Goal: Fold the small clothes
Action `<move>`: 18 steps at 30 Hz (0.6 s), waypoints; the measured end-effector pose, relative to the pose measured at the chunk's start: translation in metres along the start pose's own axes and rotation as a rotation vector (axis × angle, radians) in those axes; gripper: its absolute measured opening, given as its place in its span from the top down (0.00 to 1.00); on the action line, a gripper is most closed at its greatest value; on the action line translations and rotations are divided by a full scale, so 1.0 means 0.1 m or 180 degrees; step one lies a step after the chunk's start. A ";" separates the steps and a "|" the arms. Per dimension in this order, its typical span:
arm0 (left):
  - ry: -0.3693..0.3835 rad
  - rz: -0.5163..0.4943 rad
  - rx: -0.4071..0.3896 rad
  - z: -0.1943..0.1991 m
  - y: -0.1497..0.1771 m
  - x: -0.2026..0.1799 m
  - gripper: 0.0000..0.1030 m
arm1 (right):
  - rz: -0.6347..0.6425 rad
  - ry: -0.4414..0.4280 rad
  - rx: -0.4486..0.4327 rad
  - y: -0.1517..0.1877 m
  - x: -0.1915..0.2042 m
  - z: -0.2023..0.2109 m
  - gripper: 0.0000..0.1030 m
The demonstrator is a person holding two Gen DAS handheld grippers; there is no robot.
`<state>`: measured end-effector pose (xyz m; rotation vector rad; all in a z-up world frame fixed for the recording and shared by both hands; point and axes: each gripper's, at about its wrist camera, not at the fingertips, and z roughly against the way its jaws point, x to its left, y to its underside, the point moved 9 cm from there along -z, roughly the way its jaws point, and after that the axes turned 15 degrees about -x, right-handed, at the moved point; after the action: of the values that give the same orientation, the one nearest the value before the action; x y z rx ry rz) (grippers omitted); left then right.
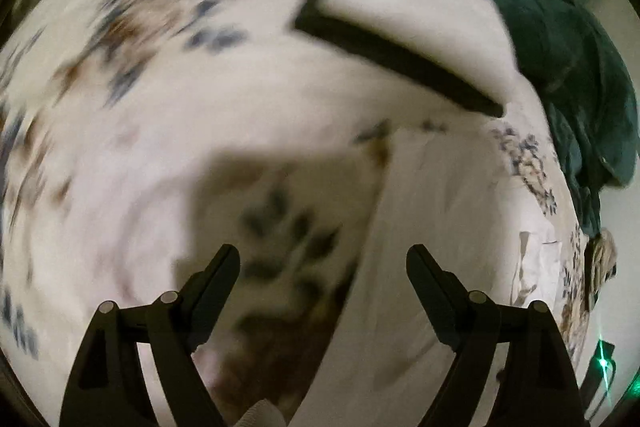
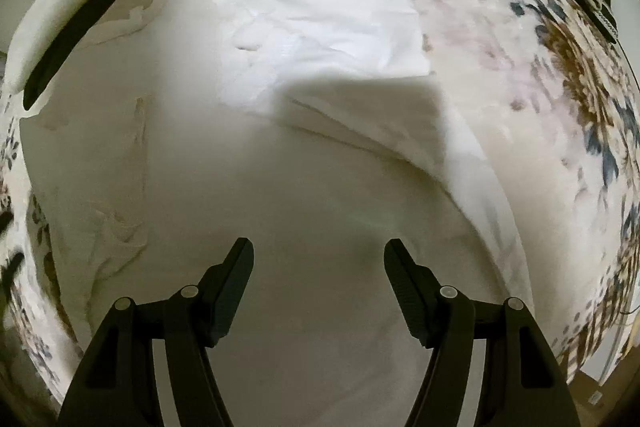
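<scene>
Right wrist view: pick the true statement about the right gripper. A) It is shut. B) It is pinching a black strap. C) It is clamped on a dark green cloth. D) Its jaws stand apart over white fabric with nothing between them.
D: the right gripper shows both fingers spread, only the flat white garment visible in the gap.

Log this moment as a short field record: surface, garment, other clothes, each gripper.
surface: floral-print bedspread, cream with blue and brown flowers
garment: white cloth garment lying spread out, one edge folded over on itself
other clothes: white folded piece with a black band; dark green heap at the bed's edge
left gripper: open, nothing between its jaws, view blurred
right gripper: open above the white garment, holding nothing
</scene>
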<state>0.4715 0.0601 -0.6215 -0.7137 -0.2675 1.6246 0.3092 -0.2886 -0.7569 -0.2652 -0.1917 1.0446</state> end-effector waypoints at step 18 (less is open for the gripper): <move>-0.0525 -0.1280 0.0396 -0.23 0.54 -0.16 0.16 | -0.0072 0.0109 -0.0015 -0.25 -0.30 0.15 0.32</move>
<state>0.4411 0.0295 -0.6647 -0.3996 -0.3983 1.3024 0.3106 -0.3247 -0.7365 -0.2843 -0.1659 1.0166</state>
